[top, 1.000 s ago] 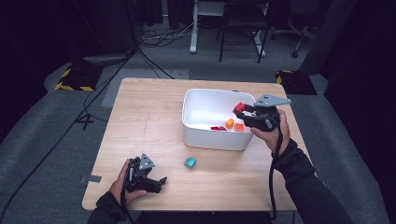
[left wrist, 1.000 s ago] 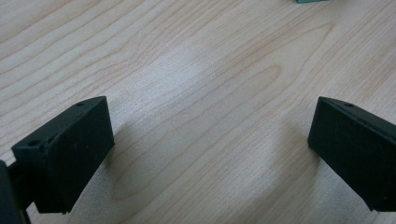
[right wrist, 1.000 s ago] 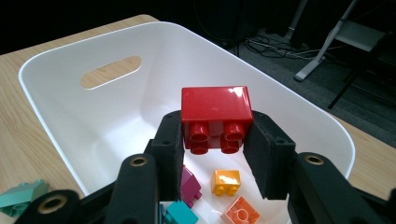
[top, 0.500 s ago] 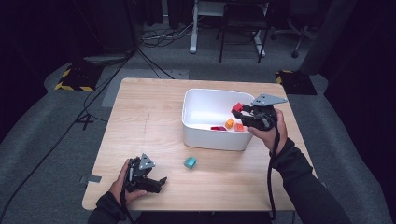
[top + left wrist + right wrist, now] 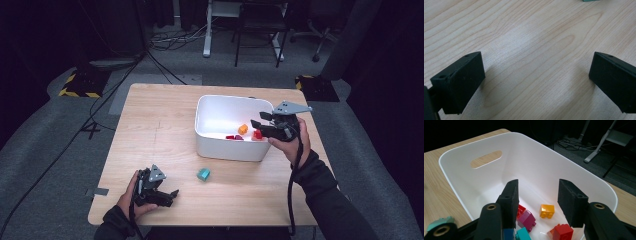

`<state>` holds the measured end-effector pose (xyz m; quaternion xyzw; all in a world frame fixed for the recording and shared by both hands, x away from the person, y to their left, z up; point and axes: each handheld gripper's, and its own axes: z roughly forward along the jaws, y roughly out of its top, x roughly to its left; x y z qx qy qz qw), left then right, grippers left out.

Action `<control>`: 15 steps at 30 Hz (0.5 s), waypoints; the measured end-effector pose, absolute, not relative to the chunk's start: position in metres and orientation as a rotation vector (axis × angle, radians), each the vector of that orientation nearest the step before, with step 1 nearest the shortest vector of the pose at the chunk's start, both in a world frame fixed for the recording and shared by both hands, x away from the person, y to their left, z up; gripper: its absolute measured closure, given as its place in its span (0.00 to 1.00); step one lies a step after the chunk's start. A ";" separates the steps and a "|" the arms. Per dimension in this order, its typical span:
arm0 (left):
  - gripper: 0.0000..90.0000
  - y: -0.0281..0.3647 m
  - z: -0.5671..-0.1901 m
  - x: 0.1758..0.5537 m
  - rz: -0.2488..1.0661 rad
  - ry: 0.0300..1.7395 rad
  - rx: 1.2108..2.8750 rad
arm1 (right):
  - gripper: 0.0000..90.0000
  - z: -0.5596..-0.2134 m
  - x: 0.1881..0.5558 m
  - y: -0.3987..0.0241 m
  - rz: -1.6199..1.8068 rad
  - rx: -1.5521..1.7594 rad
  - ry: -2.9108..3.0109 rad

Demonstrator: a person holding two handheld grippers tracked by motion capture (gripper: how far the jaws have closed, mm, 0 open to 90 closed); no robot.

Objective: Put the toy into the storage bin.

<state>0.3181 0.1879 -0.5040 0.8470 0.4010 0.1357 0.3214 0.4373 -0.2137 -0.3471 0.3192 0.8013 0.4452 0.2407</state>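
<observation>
One teal brick (image 5: 203, 174) | small, studded | alone on table (image 5: 150, 130)

From the high view we look forward and down on the whole tabletop (image 5: 165, 125). The left gripper view looks very near onto bare wood. The right gripper view looks down into the white bin (image 5: 529, 160), which the high view shares (image 5: 225, 142).

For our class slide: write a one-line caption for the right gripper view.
Right gripper, jaws apart and empty, over a white bin of toy bricks.
</observation>
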 end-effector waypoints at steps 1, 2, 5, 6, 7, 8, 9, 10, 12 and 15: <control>0.01 0.188 -0.504 0.318 0.357 1.053 2.225 | 0.60 -0.347 0.436 -0.215 1.223 0.866 2.195; 0.01 0.188 -0.504 0.318 0.357 1.054 2.225 | 0.60 -0.346 0.435 -0.216 1.226 0.854 2.191; 0.01 0.188 -0.504 0.318 0.356 1.050 2.227 | 0.58 -0.345 0.429 -0.218 1.225 0.854 2.198; 0.01 0.188 -0.504 0.318 0.356 1.051 2.226 | 0.57 -0.345 0.427 -0.219 1.229 0.842 2.199; 0.01 0.188 -0.504 0.318 0.355 1.050 2.227 | 0.57 -0.345 0.425 -0.220 1.229 0.834 2.197; 0.01 0.188 -0.504 0.318 0.357 1.053 2.224 | 0.56 -0.344 0.423 -0.221 1.229 0.831 2.194; 0.01 0.188 -0.504 0.318 0.356 1.051 2.226 | 0.55 -0.344 0.421 -0.222 1.235 0.825 2.194; 0.01 0.188 -0.504 0.318 0.355 1.050 2.227 | 0.53 -0.343 0.419 -0.223 1.240 0.823 2.192; 0.01 0.188 -0.504 0.318 0.355 1.050 2.227 | 0.53 -0.342 0.413 -0.225 1.259 0.814 2.198; 0.01 0.188 -0.504 0.318 0.356 1.053 2.225 | 0.53 -0.340 0.402 -0.227 1.284 0.772 2.200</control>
